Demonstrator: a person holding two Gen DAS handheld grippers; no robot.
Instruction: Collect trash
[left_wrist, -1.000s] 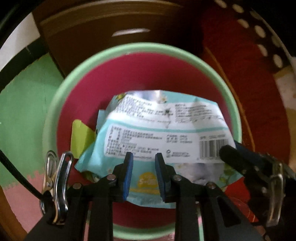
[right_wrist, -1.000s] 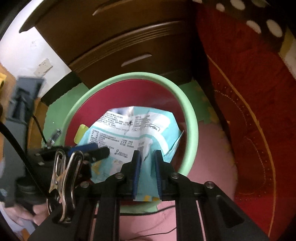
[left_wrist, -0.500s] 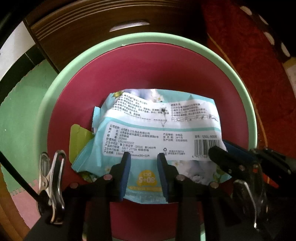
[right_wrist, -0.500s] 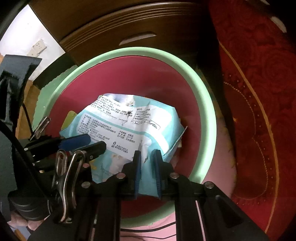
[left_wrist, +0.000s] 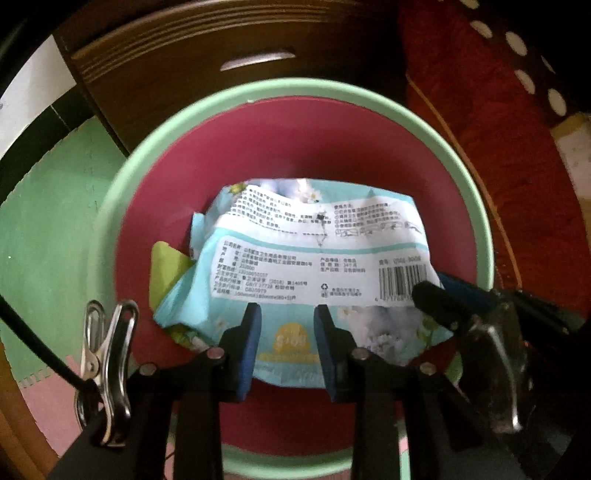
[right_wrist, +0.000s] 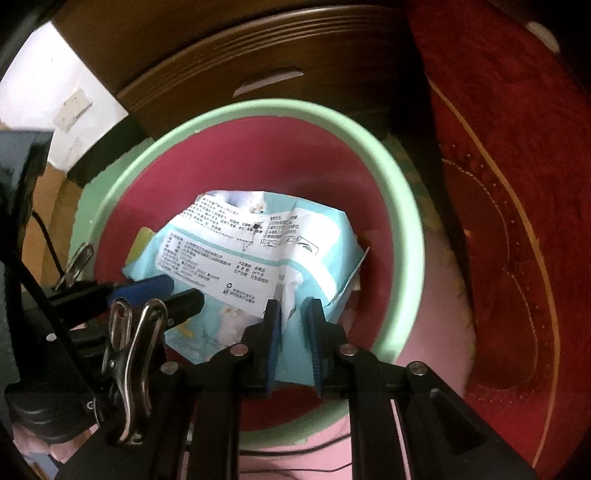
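Position: as both of my claws point steeply down over the bin (left_wrist: 110, 236), green-rimmed and red inside, each wrist view is filled by its mouth.
Task item: a crumpled blue wipes packet (left_wrist: 314, 258), printed back up, sits mid-frame inside the rim, above the red floor.
Left claw (left_wrist: 287, 314): narrow gap, blue pads on either side of the packet's lower edge; a strip of film shows between them. I cannot tell whether the pads press it.
Right claw (right_wrist: 292, 308): nearly closed, pinching a raised fold of the packet near its barcode end; the film bunches upward between the pads, so I judge this the real hold.
Why two claws: the packet is wide and limp; one at each end keeps it level and inside the rim.
Other contents: a yellow-green scrap (left_wrist: 166, 266) under the packet's left side; white paper bits (right_wrist: 356, 273) at its right edge.
Surroundings: dark wooden drawers (left_wrist: 221, 92) at top; red fabric (right_wrist: 517, 184) right; green and pink floor mat (left_wrist: 44, 240) left.
Stage: judged ready to drop; release calls for parting the right pads first.
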